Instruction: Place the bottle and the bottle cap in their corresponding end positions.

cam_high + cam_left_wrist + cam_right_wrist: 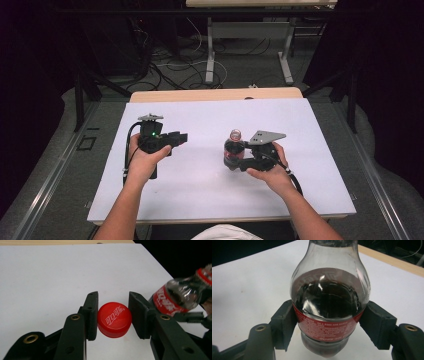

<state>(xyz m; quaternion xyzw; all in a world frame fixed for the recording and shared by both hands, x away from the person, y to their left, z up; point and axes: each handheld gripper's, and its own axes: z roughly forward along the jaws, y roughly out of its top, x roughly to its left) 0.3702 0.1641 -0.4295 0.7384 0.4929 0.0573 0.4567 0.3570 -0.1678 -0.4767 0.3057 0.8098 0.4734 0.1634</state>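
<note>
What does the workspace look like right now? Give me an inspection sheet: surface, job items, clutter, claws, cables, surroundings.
Surface: white sheet over a wooden table.
Job's things: cola bottle, dark liquid, red label, no cap on it, upright; red cap off the bottle.
Clutter: nothing seen on the sheet.
Claws: left claw shut on the red cap, which sits between both pads; right claw shut on the cola bottle at its label.
Cables: a black cable loops from the left claw; another trails by the right wrist; loose cables on the floor behind the table.
Surroundings: dark room, metal-legged table beyond.
</note>
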